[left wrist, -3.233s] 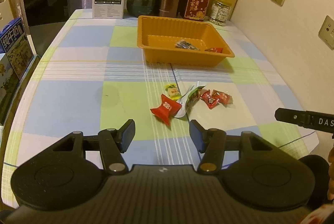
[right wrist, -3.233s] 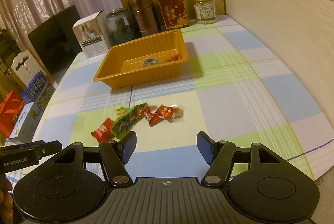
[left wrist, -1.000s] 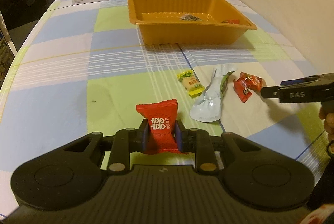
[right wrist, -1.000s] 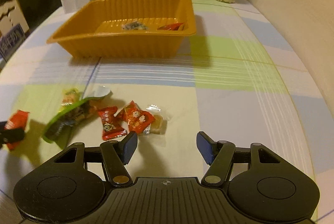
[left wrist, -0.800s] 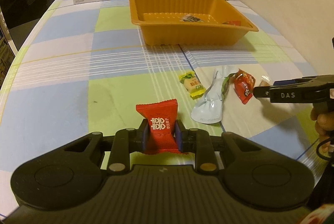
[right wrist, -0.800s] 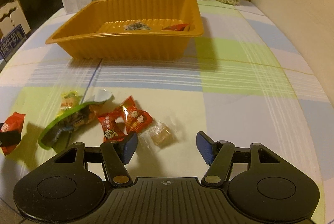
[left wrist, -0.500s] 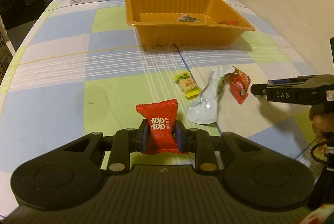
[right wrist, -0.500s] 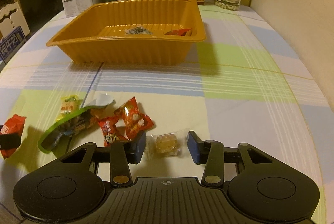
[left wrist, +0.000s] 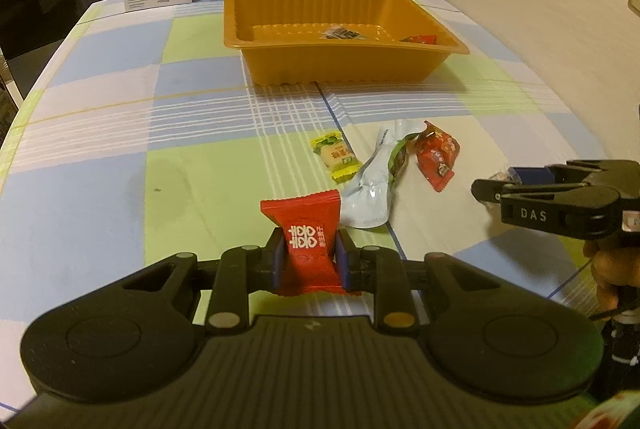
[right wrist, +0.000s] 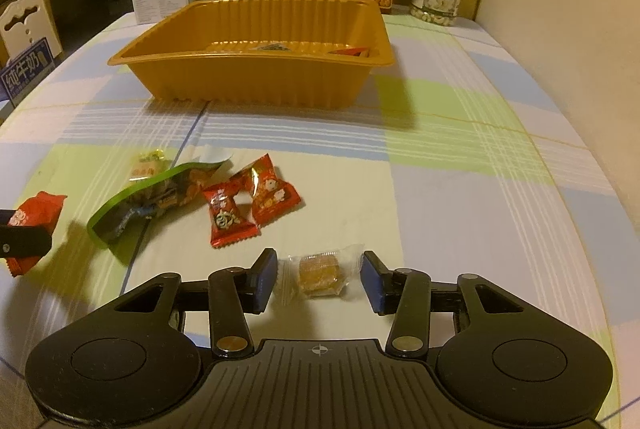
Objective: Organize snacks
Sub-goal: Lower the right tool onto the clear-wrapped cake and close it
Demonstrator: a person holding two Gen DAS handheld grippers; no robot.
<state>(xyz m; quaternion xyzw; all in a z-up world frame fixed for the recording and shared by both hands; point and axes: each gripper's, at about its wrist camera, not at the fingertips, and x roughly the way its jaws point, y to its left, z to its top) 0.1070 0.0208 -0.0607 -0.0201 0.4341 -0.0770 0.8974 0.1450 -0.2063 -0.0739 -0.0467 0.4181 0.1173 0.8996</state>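
1. One orange tray (right wrist: pixel 256 85) stood on the worktop.
2. Two snacks lay inside the tray.
3. Six wrapped snacks were outside, nearer than the tray.
4. Five containers stood behind the tray.

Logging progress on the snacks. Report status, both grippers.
Left gripper shut on red candy packet. Right gripper open, straddling clear-wrapped amber candy on the tablecloth. Orange tray ahead, two snacks inside. Path unobstructed.
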